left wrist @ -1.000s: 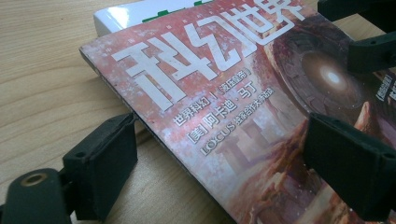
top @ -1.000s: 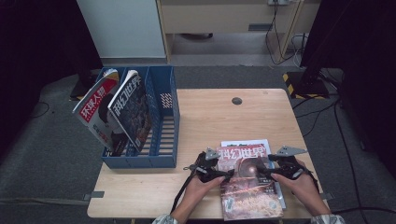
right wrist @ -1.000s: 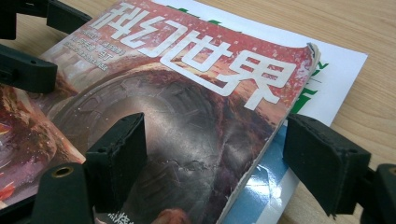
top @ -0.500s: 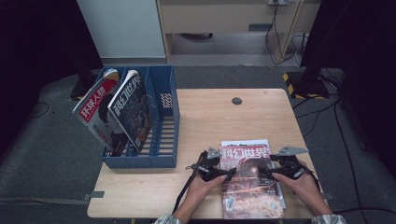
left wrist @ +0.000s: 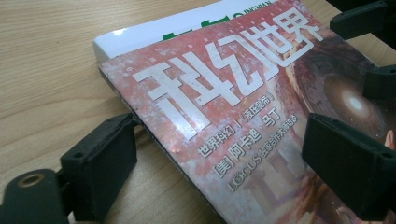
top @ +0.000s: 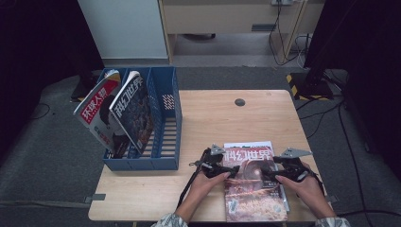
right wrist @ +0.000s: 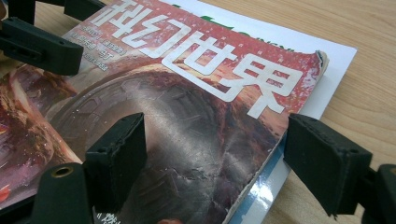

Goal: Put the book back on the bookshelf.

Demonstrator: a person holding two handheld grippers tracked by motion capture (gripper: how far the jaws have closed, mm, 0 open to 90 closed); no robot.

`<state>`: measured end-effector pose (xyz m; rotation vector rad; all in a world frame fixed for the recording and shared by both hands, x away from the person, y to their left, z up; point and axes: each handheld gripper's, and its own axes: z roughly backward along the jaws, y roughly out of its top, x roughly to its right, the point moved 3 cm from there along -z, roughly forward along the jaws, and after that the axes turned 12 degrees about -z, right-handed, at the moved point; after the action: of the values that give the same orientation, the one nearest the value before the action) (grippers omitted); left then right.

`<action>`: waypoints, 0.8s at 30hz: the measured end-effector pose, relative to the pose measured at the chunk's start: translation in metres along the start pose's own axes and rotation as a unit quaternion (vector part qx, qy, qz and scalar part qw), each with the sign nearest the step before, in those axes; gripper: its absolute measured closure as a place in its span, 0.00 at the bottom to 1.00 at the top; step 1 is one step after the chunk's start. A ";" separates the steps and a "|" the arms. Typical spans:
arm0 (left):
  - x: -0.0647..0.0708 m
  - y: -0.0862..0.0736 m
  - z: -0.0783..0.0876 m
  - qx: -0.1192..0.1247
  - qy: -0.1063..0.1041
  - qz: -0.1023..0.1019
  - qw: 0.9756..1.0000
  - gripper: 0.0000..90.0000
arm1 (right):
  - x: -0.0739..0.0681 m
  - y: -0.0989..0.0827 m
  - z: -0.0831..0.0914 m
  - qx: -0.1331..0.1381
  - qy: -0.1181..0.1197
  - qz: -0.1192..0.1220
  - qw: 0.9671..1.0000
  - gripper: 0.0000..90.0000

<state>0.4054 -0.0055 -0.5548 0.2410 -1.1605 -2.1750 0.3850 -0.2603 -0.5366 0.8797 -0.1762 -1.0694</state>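
A red-covered magazine with large white characters lies on a white one near the table's front edge. My left gripper is at its left edge. In the left gripper view the jaws straddle that edge, one on the wood and one over the cover. They have just been opening and the pads do not press. My right gripper is at the right edge, open. In its own view, one jaw is over the cover and one is past the edge.
A blue file holder stands at the table's left with two magazines leaning in its left slots. A dark round hole marks the far middle of the wooden table. Dark floor surrounds the table.
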 end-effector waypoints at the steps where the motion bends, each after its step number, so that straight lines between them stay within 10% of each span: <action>1: 0.000 0.000 0.000 0.002 -0.001 0.003 1.000 0.10 | 0.000 0.000 0.000 -0.001 0.000 0.000 1.000 0.24; 24: -0.008 0.009 0.021 0.065 0.016 0.049 0.997 0.47 | 0.002 0.002 0.002 0.017 -0.001 -0.017 1.000 0.36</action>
<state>0.4065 0.0099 -0.5368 0.2683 -1.2714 -2.0060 0.3862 -0.2625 -0.5340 0.9142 -0.1826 -1.1014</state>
